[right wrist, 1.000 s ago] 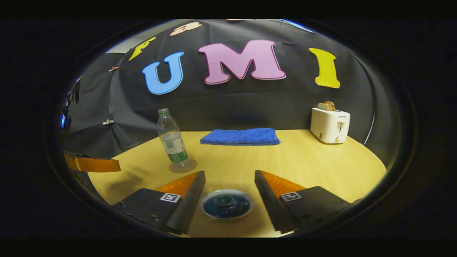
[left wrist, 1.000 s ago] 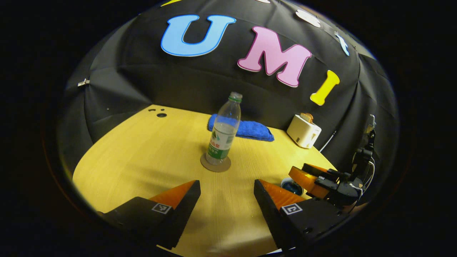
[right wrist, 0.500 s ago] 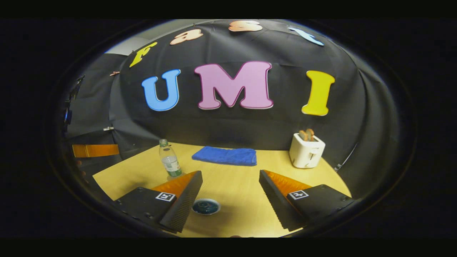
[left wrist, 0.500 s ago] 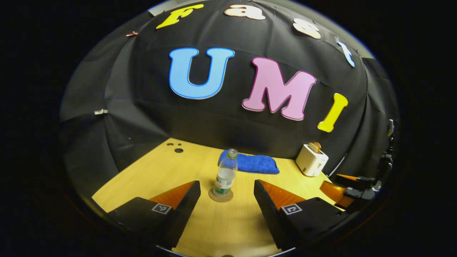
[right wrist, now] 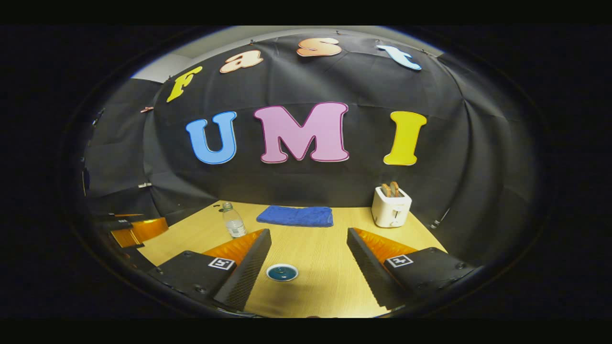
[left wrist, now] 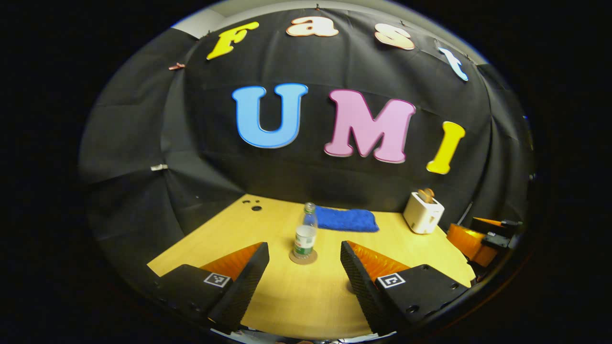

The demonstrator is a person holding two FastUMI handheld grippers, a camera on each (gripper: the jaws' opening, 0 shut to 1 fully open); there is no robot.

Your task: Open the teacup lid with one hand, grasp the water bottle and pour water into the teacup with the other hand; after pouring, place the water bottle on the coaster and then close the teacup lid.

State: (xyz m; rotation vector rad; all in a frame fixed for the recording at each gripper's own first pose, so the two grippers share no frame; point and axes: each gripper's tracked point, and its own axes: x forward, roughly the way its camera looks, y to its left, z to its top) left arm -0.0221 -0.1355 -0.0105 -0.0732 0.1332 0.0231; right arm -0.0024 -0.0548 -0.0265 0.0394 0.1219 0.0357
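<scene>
Wooden table (left wrist: 267, 296): water bottle (left wrist: 305, 235) upright on its coaster (left wrist: 303, 257), lidded teacup (right wrist: 282, 273) apart. I see left gripper (left wrist: 304, 251) and right gripper (right wrist: 309, 239) both spread, empty.

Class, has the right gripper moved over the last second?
Yes. The right gripper has pulled back and up: the lidded blue teacup and white toaster look smaller.
</scene>
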